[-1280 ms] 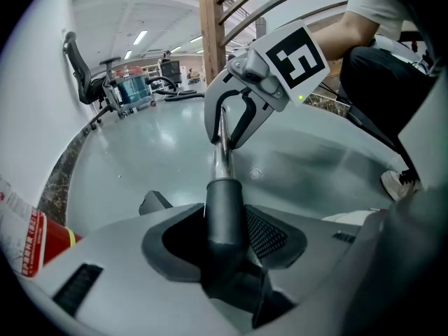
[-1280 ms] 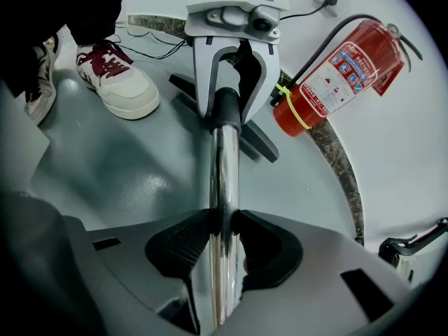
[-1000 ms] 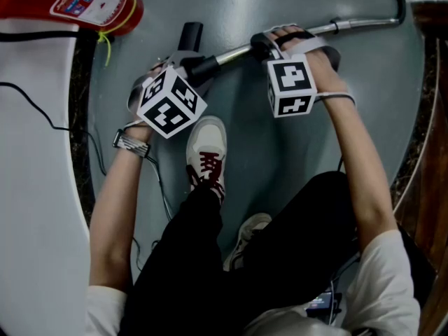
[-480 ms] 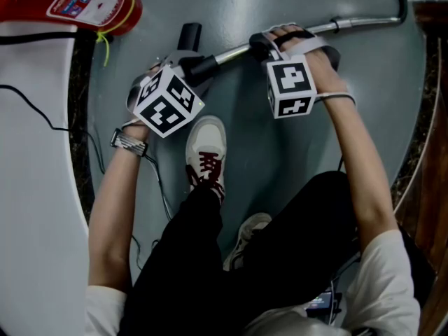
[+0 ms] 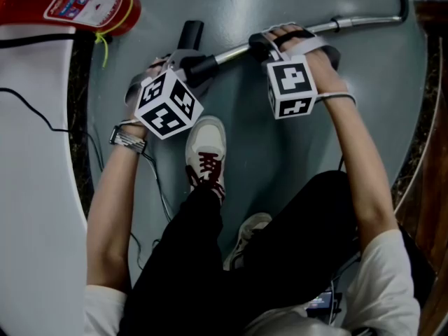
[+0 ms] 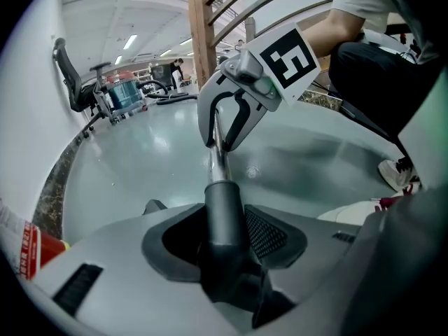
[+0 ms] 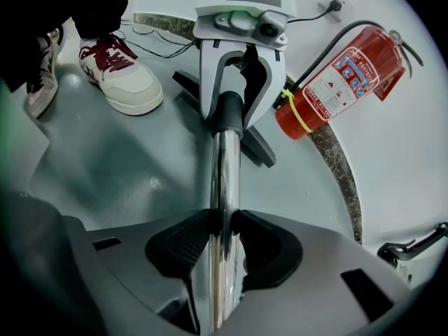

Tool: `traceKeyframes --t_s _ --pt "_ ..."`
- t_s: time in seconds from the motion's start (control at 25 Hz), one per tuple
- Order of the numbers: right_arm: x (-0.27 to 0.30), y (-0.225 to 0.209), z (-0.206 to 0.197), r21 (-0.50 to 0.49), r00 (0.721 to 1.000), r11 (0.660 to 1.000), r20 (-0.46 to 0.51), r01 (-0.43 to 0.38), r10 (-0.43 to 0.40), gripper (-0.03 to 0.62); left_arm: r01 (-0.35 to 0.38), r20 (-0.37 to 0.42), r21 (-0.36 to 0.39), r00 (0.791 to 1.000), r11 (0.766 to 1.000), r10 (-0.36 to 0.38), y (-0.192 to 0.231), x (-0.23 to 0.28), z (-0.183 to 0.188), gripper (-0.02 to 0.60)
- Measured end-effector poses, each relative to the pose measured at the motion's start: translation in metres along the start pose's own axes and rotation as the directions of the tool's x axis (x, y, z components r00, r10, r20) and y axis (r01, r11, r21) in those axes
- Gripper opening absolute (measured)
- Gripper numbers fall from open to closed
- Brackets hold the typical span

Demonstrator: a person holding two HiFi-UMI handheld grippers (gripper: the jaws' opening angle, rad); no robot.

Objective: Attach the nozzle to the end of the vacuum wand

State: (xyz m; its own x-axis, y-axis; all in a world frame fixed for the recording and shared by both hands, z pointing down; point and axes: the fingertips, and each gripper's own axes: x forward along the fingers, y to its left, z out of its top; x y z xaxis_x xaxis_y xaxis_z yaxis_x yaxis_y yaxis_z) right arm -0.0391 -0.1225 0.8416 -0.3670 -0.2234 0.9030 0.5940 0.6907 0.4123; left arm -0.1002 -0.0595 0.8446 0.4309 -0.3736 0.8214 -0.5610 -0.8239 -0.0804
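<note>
The chrome vacuum wand lies slanted over the grey floor. My right gripper is shut on the wand near its lower end, and the pads pinch the tube. The dark grey nozzle neck sits between the jaws of my left gripper, which is shut on it. The wand's end runs into that neck. The nozzle's black floor head pokes out beyond the left gripper and shows as black bars on the floor.
A red fire extinguisher stands at the upper left by a white curved wall. The person's white shoe rests just below the grippers. A thin cable trails on the floor. Stone edging borders the right side.
The left gripper has rolled slightly about its own axis, so its marker cube shows a different tilt. The right gripper and the wand have stayed in place.
</note>
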Motion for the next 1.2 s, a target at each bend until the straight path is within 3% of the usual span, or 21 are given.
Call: traceKeyframes --t_s 0.2,0.48,0.68,1.2 --pt "0.001 -0.001 -0.002 0.007 1.000 1.000 -0.002 0.007 -0.007 0.149 -0.007 0.017 -0.014 1.000 1.000 0.007 0.004 0.000 0.000 0.181" --pt "-0.002 -0.007 0.007 0.006 1.000 1.000 0.018 0.024 -0.024 0.146 0.023 0.001 -0.125 1.000 0.992 -0.023 0.009 0.004 -0.003 0.181" --pt "-0.002 -0.006 0.006 0.001 1.000 1.000 0.007 0.020 -0.020 0.144 0.012 -0.008 -0.149 1.000 0.989 -0.013 0.011 0.001 0.002 0.181" --pt "-0.001 -0.003 0.006 0.005 1.000 1.000 0.010 0.005 -0.005 0.143 -0.018 -0.001 -0.014 1.000 1.000 0.018 0.005 0.003 0.005 0.179"
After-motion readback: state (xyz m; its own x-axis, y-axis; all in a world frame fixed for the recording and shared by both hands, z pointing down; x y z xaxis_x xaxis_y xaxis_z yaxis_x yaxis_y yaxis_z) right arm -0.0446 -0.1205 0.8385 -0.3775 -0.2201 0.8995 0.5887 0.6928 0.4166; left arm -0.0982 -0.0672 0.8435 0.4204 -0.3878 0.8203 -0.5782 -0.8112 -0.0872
